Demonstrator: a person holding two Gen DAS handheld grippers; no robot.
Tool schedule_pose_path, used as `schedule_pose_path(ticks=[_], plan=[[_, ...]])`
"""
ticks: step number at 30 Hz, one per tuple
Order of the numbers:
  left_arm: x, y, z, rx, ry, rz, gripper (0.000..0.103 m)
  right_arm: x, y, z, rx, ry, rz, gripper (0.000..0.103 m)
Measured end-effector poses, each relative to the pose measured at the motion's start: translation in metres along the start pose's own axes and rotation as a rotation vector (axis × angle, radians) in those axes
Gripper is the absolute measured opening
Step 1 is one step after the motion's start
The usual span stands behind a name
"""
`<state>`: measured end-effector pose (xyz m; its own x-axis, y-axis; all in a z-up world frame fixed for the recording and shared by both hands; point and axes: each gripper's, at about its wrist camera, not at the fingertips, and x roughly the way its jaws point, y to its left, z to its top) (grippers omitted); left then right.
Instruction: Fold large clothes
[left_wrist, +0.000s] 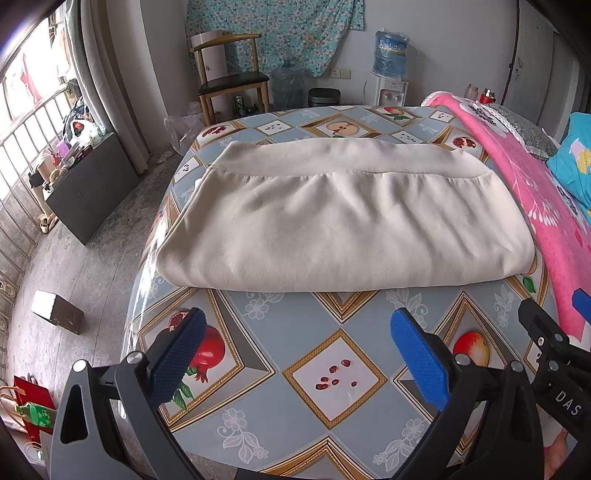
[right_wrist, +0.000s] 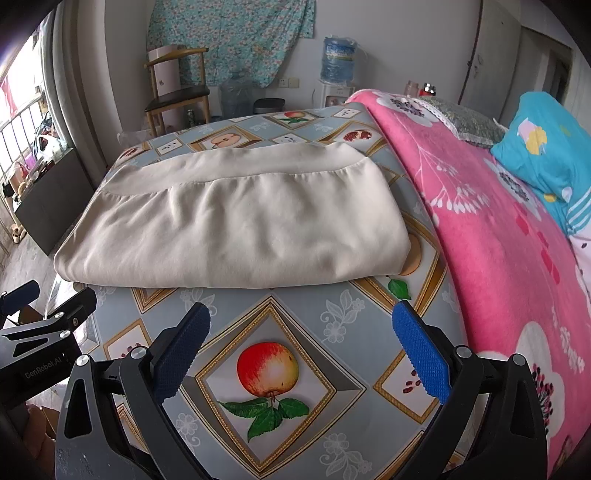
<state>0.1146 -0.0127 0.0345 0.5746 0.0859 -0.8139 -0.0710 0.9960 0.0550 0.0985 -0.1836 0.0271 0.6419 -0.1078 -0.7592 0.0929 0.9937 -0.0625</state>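
Observation:
A cream garment (left_wrist: 340, 218) lies folded flat on the fruit-patterned tablecloth (left_wrist: 295, 354), with its ribbed hem band at the far side. It also shows in the right wrist view (right_wrist: 236, 225). My left gripper (left_wrist: 299, 321) is open and empty, hovering over the tablecloth just short of the garment's near folded edge. My right gripper (right_wrist: 301, 314) is open and empty too, near the same edge, to the right of the left one. The right gripper's body shows at the right edge of the left wrist view (left_wrist: 554, 354).
A pink flowered blanket (right_wrist: 491, 236) and a blue pillow (right_wrist: 550, 155) lie along the table's right side. The table's left edge drops to the floor (left_wrist: 74, 266). A wooden chair (left_wrist: 232, 74) and a water dispenser (left_wrist: 389, 70) stand behind the table.

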Motion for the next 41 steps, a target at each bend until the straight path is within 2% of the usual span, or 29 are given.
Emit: schedule_pose_path(ticks=[41], plan=[[0.0003,0.0010,-0.0005,-0.007,0.008,-0.001,0.098,0.0002,0.0003,-0.0012,0.000,0.004,0.001,0.096]])
